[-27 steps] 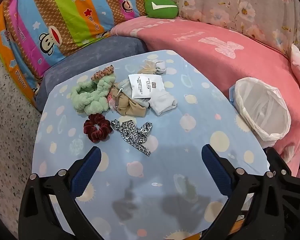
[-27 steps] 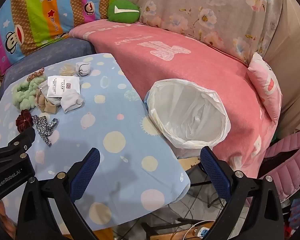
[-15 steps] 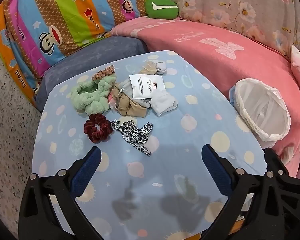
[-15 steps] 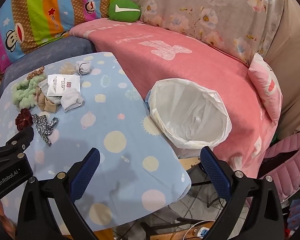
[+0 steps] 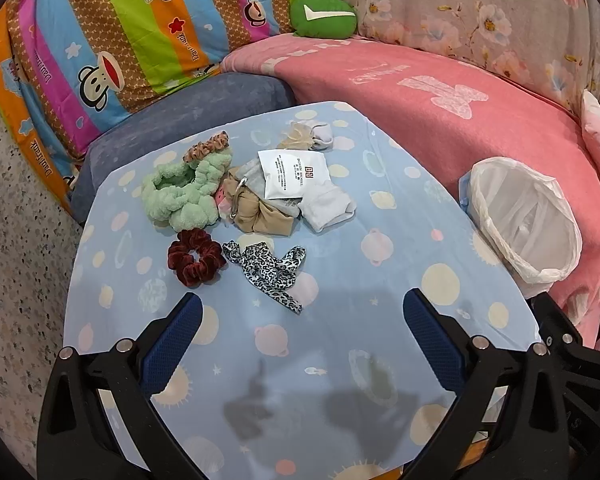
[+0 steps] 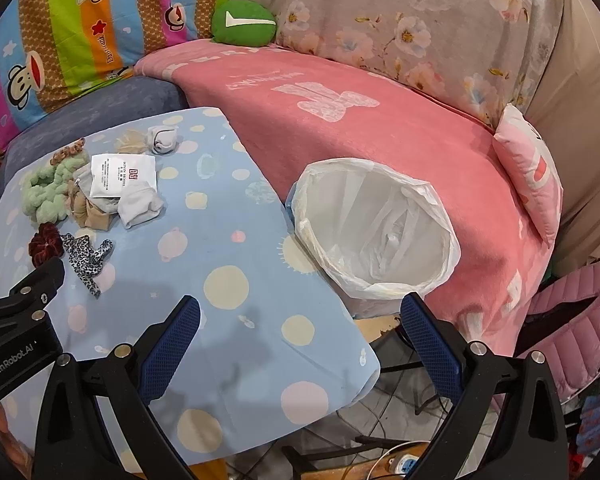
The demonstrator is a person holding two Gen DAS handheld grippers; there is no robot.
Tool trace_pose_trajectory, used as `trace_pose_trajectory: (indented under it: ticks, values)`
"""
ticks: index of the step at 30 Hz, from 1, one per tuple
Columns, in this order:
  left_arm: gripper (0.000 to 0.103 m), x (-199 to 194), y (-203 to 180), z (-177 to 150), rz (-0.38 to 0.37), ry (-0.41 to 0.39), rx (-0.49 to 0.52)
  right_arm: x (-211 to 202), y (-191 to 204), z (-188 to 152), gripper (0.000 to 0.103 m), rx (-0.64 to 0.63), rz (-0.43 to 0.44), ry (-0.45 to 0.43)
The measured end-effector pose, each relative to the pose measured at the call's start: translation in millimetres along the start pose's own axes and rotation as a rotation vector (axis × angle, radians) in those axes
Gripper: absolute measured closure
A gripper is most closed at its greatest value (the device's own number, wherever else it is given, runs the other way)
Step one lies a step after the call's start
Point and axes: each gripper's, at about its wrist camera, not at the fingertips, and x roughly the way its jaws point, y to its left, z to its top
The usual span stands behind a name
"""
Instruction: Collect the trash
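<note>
Trash here looks to be the white sachet, a flat printed packet lying on top of a heap of soft things on the blue table. It sits ahead of the left gripper and a shade to its left of centre, well apart from the fingertips, with the leopard-print hair tie and the maroon scrunchie lying between. Both of that gripper's blue fingers are spread to their widest, with nothing between them but bare cloth. The right gripper is likewise spread wide and empty; from it the sachet lies far off to the left and ahead, while the bin with its white liner stands just ahead and slightly to the right, its mouth tipped toward the claw.

So the left gripper is the nearer one to the packet and the right the nearer to the bin. The packet's long axis runs roughly across the left claw's line of approach, tilted a little. Whether its near edge lifts clear of the grey cloth and white sock beneath is hard to tell from here, and a pinch may catch fabric with it.
</note>
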Motion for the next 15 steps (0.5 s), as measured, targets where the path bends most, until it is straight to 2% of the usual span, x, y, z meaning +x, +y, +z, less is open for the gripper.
trace_pose_trajectory:
  ticks: [15]
  values:
    - [0.007, -5.6, -5.7, 5.3, 0.001, -0.003, 0.008, 0.9, -1.0, 0.4, 0.007, 0.003, 0.0, -0.003]
